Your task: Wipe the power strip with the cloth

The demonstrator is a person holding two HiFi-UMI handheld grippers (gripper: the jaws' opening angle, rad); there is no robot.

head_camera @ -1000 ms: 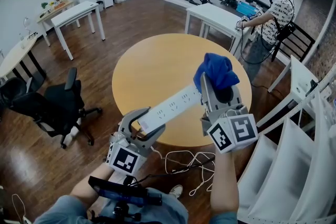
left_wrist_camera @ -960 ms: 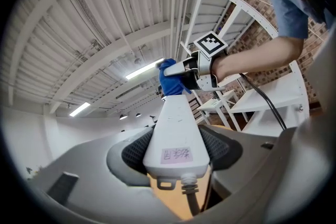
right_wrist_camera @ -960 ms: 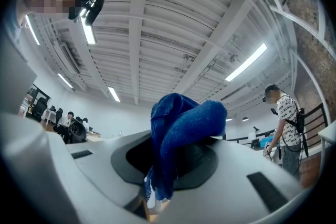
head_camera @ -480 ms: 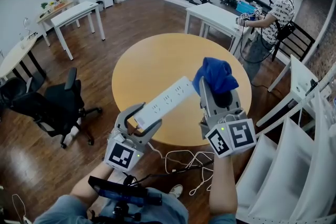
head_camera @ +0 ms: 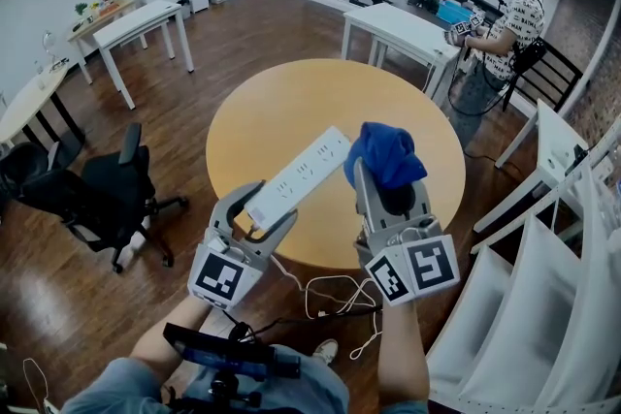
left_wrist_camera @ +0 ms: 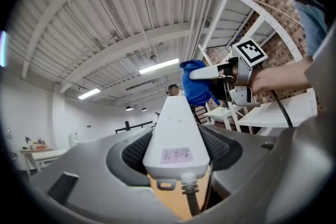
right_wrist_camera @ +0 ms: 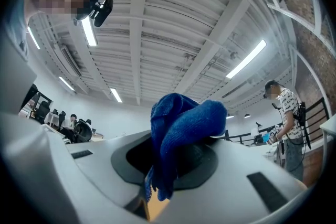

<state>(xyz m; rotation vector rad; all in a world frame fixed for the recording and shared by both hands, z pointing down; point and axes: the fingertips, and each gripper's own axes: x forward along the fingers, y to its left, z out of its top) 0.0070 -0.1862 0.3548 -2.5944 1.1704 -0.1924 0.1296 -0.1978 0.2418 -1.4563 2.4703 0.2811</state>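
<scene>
Above the round table [head_camera: 281, 107], left gripper [head_camera: 259, 214] clamps power strip [head_camera: 303, 170]; right gripper [head_camera: 388, 187] pinches cloth [head_camera: 386, 153]

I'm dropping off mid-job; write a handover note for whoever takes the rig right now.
Left gripper: shut on the cord end of the power strip, held up over the round table.
Right gripper: shut on the blue cloth, beside the strip's far end; contact unclear.
Done: both things are picked up.
Left: wipe along the strip. How much is wiped so far cannot be told.
</scene>
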